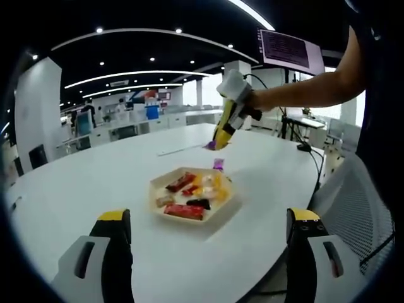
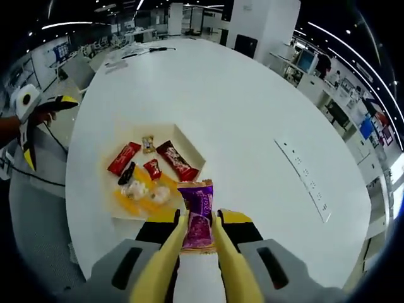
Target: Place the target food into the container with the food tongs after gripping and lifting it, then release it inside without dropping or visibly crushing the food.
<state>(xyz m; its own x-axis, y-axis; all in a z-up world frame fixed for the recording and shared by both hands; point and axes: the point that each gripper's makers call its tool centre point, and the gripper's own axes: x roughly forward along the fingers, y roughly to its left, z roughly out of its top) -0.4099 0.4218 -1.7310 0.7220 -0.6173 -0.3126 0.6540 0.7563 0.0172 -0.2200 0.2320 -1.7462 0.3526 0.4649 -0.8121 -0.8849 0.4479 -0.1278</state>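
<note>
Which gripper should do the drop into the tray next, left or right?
Right. The right gripper already holds the purple snack packet in its jaws, raised by the tray edge. The left gripper hangs open and empty, back from the tray.

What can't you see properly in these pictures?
- Purple snack packet: its lower part is hidden between the right gripper fingers in the right gripper view.
- Same packet in the left gripper view: too small to read.
- Wrapped snacks in the tray: labels too small and blurred in both views.
- Left gripper: the picture's bottom edge cuts off its base.
</note>
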